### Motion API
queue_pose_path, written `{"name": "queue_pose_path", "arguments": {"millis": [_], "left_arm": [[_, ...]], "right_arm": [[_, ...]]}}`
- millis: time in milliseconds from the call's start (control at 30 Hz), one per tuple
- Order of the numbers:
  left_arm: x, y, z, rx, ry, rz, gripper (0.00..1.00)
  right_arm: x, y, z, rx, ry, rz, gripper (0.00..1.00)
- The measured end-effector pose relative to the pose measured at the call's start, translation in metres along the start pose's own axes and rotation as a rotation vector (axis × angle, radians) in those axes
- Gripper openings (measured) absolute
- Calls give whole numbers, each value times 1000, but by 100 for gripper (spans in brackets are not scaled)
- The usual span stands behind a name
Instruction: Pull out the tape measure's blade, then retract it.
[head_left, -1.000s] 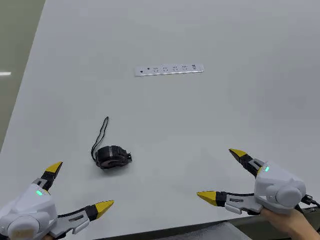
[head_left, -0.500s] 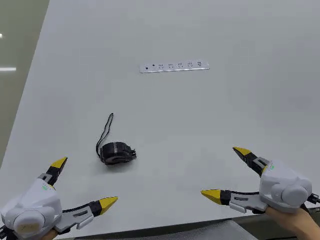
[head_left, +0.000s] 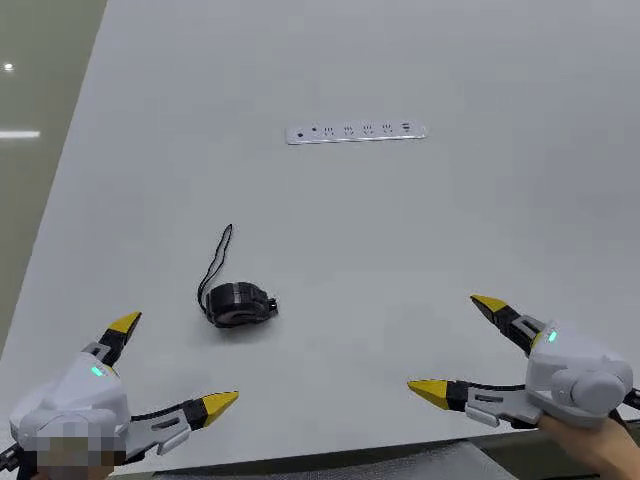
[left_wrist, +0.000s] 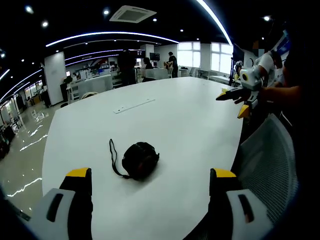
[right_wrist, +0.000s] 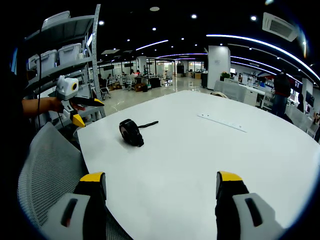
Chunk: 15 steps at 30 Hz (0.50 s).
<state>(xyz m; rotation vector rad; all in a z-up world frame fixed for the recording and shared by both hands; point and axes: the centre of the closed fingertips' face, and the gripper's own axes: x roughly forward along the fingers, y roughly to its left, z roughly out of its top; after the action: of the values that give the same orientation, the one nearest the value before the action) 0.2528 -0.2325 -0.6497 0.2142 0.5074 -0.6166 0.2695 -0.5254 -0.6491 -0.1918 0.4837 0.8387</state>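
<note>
A black, round-bodied tape measure (head_left: 238, 304) is lying on the broad white bench (head_left: 430, 230), left of centre in the head view. Its thin black wrist loop (head_left: 213, 265) is trailing toward the upper left. The white-bodied, yellow-tipped left gripper (head_left: 173, 362) is hovering at the lower left of the frame, and its twin, the right gripper (head_left: 456, 345), at the lower right. Both are holding their jaws spread wide, pinching nothing, and both are sitting well apart from the tape measure. A long white power strip (head_left: 355, 132) is resting in the upper centre. The task is looking unstarted: no blade is showing outside the case, so gripping, pulling out and retracting are all remaining. Against the frame of a second ago, the whole scene is sitting slightly up and right, suggesting the headset camera is drifting. Tape measure, power strip and grippers are keeping their relation to one another.
</note>
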Motion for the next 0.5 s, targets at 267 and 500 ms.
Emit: {"name": "queue_pose_path", "arguments": {"millis": [267,500], "left_arm": [[5,3,-2,39,28,-28,94],[9,8,-4,74,51,-61,90]], "right_arm": [[3,0,-2,-19,20,31,90],[8,-1,-3,-50,41,61,85]]}}
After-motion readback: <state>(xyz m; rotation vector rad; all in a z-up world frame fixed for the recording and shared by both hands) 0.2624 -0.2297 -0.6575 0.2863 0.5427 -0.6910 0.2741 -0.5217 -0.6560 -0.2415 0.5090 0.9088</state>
